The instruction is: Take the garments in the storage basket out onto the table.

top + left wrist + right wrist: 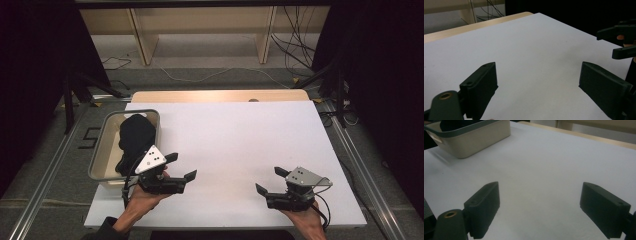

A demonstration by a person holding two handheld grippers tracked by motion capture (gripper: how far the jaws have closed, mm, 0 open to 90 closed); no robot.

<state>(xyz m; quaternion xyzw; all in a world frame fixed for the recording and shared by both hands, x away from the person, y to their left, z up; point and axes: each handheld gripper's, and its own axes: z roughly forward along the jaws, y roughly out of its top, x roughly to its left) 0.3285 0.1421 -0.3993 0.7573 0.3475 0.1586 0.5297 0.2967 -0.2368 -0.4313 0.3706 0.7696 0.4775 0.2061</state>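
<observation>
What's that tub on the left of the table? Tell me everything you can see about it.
The tub is a rectangular bin, beige and plastic-looking, with rounded corners and a grey-green rim that has a handle cut-out at one end. It stands upright on the white table near the left edge. A bundle of black cloth lies inside and rises above the rim. The left gripper sits just beside its near right corner; whether they touch is unclear.

Overhead and low views, shared table [240, 140]
</observation>
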